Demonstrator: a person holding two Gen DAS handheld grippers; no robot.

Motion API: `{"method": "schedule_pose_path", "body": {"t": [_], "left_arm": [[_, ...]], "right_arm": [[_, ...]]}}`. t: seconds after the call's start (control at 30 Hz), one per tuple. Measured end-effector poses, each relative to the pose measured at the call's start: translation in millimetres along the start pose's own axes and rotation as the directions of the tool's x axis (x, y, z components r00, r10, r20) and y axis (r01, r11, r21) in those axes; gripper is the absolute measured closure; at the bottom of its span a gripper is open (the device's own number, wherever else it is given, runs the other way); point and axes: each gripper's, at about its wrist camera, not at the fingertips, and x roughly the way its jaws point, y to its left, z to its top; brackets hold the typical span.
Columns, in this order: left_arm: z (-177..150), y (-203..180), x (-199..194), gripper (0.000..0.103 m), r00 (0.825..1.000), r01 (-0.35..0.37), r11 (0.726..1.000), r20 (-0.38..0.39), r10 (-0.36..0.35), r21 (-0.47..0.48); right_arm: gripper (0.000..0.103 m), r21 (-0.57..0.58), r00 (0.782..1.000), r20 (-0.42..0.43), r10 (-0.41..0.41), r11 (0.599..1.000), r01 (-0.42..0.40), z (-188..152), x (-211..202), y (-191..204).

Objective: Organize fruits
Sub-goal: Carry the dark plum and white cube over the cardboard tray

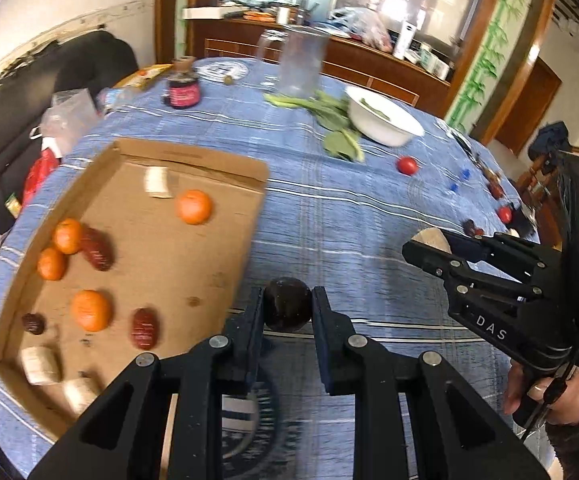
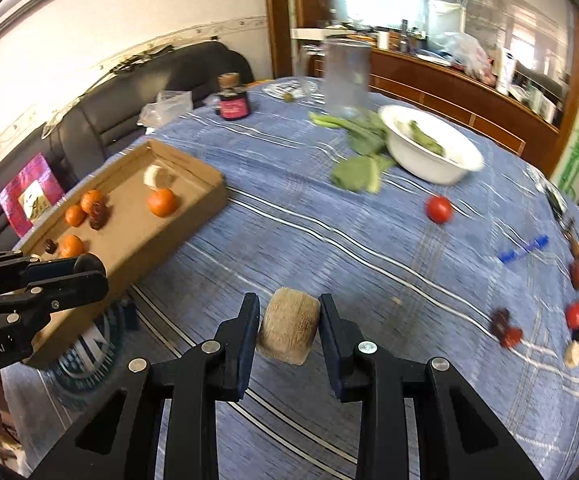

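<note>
Your left gripper (image 1: 287, 310) is clamped on a dark round fruit (image 1: 287, 309), held above the blue striped cloth (image 1: 349, 208) just right of the cardboard tray (image 1: 177, 268). Your right gripper (image 2: 289, 330) is closed on a tan, fibrous cylinder (image 2: 289, 330), also off the cloth, near the table's near edge. The tray lies at the left with four oranges in it, one of them (image 1: 194, 207) toward its far side, plus reddish-brown dates (image 1: 144, 328) and a few pale chunks (image 1: 41, 365) in its near corner. Farther off, a white bowl (image 2: 433, 152) sits tilted with greens (image 2: 359, 172) beside it. A tomato (image 2: 439, 209) lies alone on the cloth near the bowl. More dates and tomatoes are scattered along the right edge, too blurred for you to count. A dark jar (image 2: 233, 102) stands at the far side.
</note>
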Motion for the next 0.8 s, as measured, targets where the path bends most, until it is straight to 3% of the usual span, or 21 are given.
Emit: {"method": "schedule_pose_path", "body": {"t": [0.43,0.8], "left_arm": [[-9,81,-25,0.081,0.995,-0.102,0.992,0.001,0.102,-0.075],[-39,107,-24,0.081,0.996,-0.083,0.992,-0.049,0.079,-0.09]], "right_arm": [[0.071,-0.143,0.995,0.003,0.1,0.985,-0.098,51,35,89],[0.071,-0.202,0.988,-0.056,0.143,0.968,-0.152,62,76,135]]}}
